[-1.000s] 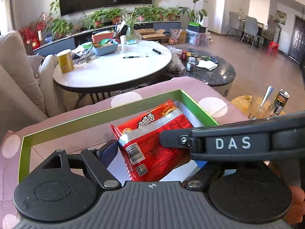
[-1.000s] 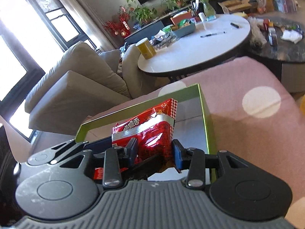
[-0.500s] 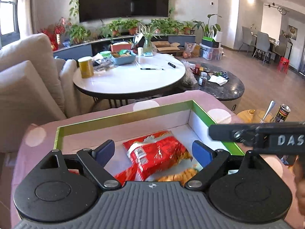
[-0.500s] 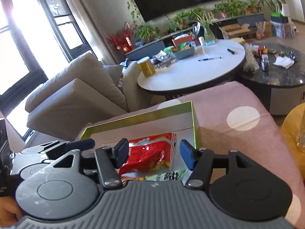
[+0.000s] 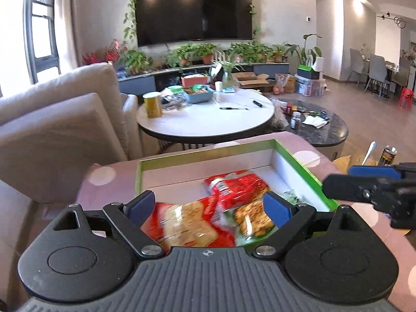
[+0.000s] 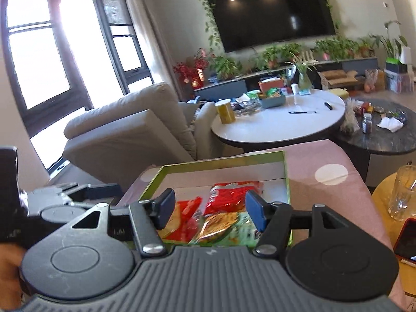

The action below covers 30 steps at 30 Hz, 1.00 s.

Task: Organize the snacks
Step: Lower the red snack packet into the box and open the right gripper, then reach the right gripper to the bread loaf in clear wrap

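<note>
Green-rimmed and white inside, the open box point(image 5: 303, 163) sits on a pink cloth with pale dots point(image 5: 306, 157), and the snacks lie loose on its floor. A red snack packet point(image 5: 236, 186) lies toward the far middle of the box, a second red packet with a pale biscuit picture point(image 5: 187, 227) lies near and to the left, and a green packet showing browned pieces point(image 5: 251, 219) lies near and to the right; the three overlap where they meet. The left gripper point(image 5: 210, 206) hangs over the near end of the box with its blue-padded jaws spread wide and nothing between them. The right gripper point(image 6: 210, 208) is likewise held above the near edge, jaws wide apart and empty; it appears in the left wrist view at the far right, outside the box wall. Motion blur softens the packets, so their print cannot be read, and the near packets may be touching the box wall, though this cannot be confirmed. Beyond the box stands a round white table point(image 5: 208, 122) carrying a yellow canister point(image 5: 152, 104), a blue tray point(image 5: 199, 95) and pens. A dark marble table point(image 5: 325, 130) stands to its right, with a beige sofa point(image 5: 59, 119) at left. At the right of the right wrist view, a glass tumbler point(image 6: 403, 195) stands on a yellow surface.
</note>
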Available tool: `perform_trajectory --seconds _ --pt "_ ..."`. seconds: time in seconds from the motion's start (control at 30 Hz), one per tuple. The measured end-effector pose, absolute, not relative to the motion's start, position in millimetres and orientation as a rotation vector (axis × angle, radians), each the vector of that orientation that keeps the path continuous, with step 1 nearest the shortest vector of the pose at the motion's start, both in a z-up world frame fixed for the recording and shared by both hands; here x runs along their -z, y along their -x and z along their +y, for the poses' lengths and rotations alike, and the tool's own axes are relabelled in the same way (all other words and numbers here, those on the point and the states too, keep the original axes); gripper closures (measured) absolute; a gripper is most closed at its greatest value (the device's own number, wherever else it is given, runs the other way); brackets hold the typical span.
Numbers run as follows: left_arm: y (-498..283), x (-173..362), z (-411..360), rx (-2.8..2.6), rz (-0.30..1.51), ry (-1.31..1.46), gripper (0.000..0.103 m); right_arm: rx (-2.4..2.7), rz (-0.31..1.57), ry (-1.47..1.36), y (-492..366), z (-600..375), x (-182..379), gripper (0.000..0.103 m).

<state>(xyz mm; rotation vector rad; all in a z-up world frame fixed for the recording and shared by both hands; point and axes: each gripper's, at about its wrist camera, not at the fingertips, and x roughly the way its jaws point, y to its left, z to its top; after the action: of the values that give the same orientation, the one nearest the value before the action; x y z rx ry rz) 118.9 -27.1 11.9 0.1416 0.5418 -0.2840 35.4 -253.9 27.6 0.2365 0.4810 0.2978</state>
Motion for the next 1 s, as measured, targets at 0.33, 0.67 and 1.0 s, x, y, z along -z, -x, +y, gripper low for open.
perform_trajectory --seconds 0.33,0.67,1.0 --pt "-86 13 25 0.223 0.585 -0.089 0.013 -0.341 0.601 -0.210 -26 -229 -1 0.036" --pt "-93 61 55 0.177 0.691 -0.020 0.013 -0.348 0.741 -0.190 -43 -196 31 0.036" --pt "-106 88 66 0.216 0.767 0.068 0.013 -0.320 0.837 -0.218 -55 -183 57 0.036"
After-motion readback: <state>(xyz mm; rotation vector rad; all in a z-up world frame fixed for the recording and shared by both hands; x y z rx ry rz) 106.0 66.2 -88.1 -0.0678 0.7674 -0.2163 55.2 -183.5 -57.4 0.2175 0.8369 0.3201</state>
